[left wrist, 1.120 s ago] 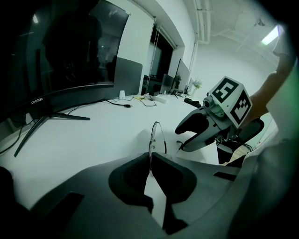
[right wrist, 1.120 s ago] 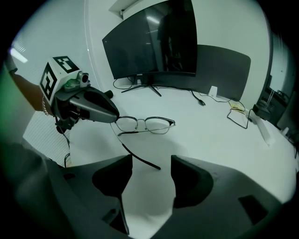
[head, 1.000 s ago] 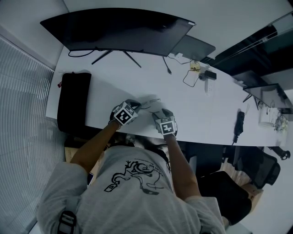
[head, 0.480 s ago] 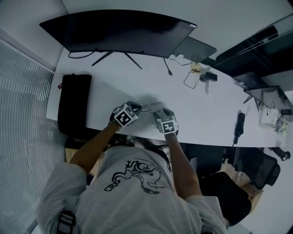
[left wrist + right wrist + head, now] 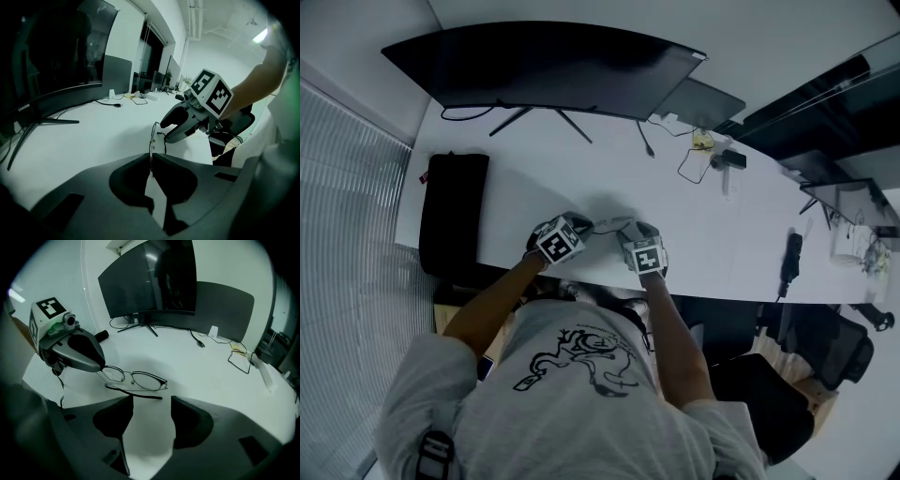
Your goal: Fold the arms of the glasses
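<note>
Thin metal-rimmed glasses (image 5: 136, 380) lie on the white table (image 5: 187, 366), lenses toward the monitor. One dark arm (image 5: 133, 394) lies folded across the near side of the lenses. My left gripper (image 5: 151, 161) is shut on the thin frame at the glasses' left end, seen edge-on as glasses (image 5: 153, 139). In the right gripper view the left gripper (image 5: 100, 368) covers that end. My right gripper (image 5: 151, 401) stands open just short of the folded arm, with nothing between its jaws. The head view shows the left gripper (image 5: 579, 227) and the right gripper (image 5: 630, 230) close together, with the glasses (image 5: 606, 223) between them.
A curved black monitor (image 5: 544, 66) on a splayed stand (image 5: 539, 114) fills the back of the table. A black bag (image 5: 450, 211) lies at the left end. Cables and small items (image 5: 703, 155) sit at the back right. The table's front edge (image 5: 712, 286) runs right under both grippers.
The glasses' arm that stuck out toward the right gripper a second ago now lies in against the frame. The right gripper has edged slightly; the left one has kept its place.
</note>
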Action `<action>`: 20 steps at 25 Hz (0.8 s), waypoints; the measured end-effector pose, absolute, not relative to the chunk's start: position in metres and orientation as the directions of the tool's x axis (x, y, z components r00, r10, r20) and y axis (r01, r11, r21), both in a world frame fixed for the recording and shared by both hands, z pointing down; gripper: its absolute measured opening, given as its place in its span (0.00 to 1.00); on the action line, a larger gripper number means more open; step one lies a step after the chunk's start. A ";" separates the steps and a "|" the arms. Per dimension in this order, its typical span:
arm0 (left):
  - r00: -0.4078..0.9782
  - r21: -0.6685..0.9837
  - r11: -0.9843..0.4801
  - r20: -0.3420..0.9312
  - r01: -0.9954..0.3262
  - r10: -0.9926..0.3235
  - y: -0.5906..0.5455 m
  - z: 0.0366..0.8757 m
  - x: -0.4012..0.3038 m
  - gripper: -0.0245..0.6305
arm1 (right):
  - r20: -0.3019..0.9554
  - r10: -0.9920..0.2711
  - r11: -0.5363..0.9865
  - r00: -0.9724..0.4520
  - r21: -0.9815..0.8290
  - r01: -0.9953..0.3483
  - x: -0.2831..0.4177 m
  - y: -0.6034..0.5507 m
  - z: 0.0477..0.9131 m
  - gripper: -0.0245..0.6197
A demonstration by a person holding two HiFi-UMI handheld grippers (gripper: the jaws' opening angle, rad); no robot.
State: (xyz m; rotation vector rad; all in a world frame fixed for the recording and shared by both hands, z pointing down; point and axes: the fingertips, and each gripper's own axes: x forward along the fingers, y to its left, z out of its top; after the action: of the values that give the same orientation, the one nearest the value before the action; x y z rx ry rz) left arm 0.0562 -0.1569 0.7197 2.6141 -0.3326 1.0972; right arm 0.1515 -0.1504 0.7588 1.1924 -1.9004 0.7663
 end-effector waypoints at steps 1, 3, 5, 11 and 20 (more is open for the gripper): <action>0.681 0.175 -0.934 0.726 -0.312 -0.091 -0.155 0.720 0.056 0.09 | 0.840 -0.463 0.383 -0.283 -0.099 -0.919 0.152 -0.150 0.760 0.45; 0.680 0.177 -0.938 0.729 -0.299 -0.079 -0.153 0.720 0.056 0.09 | 0.844 -0.450 0.376 -0.291 -0.116 -0.919 0.150 -0.147 0.763 0.45; 0.683 0.177 -0.940 0.727 -0.290 -0.074 -0.152 0.719 0.057 0.09 | 0.847 -0.445 0.374 -0.292 -0.120 -0.920 0.150 -0.147 0.762 0.45; 0.682 0.167 -0.949 0.729 -0.269 -0.065 -0.149 0.720 0.058 0.09 | 0.845 -0.454 0.374 -0.281 -0.106 -0.921 0.152 -0.151 0.760 0.45; 0.650 0.048 -0.963 0.746 -0.265 -0.141 -0.147 0.716 0.056 0.09 | 0.831 -0.474 0.372 -0.292 -0.112 -0.921 0.145 -0.149 0.754 0.44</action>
State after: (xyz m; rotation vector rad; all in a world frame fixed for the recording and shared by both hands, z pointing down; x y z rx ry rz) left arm 0.0562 -0.1474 0.7163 2.7130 -0.3362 1.2070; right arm 0.1454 -0.1486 0.7544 1.2067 -1.9110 0.7873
